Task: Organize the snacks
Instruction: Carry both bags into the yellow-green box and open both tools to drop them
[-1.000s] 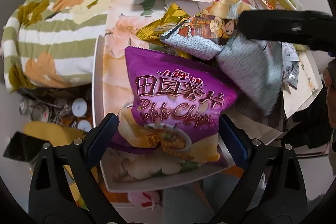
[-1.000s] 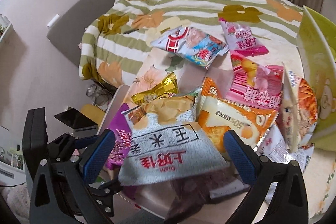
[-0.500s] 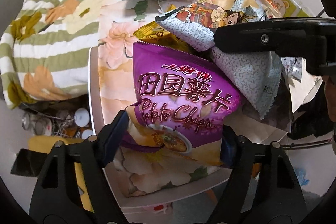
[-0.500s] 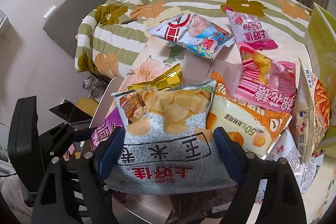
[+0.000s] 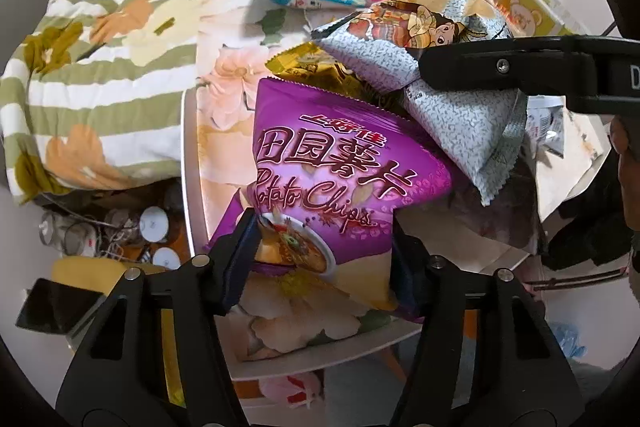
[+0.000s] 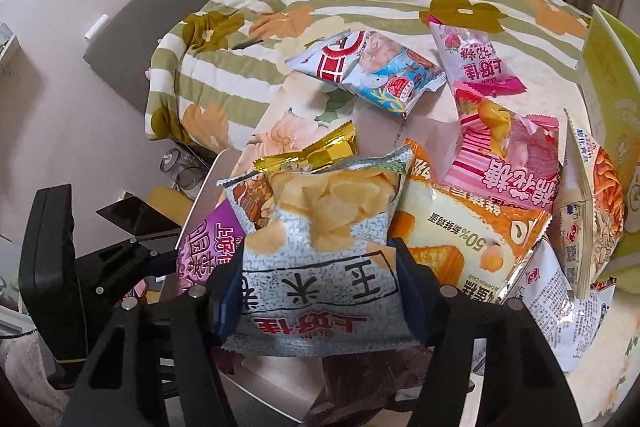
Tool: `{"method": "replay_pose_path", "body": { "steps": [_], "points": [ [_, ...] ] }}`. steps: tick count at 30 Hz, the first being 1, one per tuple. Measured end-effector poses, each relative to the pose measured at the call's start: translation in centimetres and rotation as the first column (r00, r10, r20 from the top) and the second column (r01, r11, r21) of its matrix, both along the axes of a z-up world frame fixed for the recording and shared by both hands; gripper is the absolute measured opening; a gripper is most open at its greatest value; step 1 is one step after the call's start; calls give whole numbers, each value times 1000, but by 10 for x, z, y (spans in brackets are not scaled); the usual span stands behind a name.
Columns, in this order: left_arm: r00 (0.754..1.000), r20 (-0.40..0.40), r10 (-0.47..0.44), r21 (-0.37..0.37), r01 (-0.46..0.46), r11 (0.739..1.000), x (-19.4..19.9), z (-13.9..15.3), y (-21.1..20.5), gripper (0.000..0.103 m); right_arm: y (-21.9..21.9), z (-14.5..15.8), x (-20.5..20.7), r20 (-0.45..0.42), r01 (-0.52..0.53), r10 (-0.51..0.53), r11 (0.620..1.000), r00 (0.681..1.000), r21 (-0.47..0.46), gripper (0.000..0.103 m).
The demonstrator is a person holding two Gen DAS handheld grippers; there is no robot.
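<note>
Snacks (image 6: 500, 163): glossy, crinkled, many-coloured bags

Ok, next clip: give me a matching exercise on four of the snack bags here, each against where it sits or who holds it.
Bags:
1. purple potato chips bag
2. grey chips bag
3. gold packet
4. red, white and blue bag

Places:
A. lying free, far side of the pile, near the striped cloth
B. clamped in the right gripper
C. peeking out just behind the grey bag
D. clamped in the left gripper

Pairs: 1-D, 2-B, 3-C, 4-A
</note>
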State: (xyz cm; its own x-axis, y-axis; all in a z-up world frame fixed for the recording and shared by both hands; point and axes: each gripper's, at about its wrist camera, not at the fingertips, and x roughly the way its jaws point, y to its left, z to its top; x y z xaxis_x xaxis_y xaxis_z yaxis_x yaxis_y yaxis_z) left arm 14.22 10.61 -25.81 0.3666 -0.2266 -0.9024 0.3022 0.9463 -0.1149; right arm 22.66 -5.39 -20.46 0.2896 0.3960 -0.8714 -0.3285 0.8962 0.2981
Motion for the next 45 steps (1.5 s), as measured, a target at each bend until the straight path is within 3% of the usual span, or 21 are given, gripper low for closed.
{"method": "replay_pose_path", "body": {
  "steps": [11,22,33,45],
  "points": [
    [998,52,21,-33,-19,999,-11,35,8,55,-12,34,-11,52,55,-57,998,997,35,61],
    [984,177,3,-40,4,999,11,104,-13,55,-55,90,-22,156,157,-169,984,973,88,61],
    [956,291,-27,-45,42,998,83,165,-123,55,-170,142,5,269,266,-286,958,920,108,61],
    [967,248,53,-95,-30,995,186,175,-300,55,-328,142,78,286,288,-288,957,914,44,61]
  ]
}}
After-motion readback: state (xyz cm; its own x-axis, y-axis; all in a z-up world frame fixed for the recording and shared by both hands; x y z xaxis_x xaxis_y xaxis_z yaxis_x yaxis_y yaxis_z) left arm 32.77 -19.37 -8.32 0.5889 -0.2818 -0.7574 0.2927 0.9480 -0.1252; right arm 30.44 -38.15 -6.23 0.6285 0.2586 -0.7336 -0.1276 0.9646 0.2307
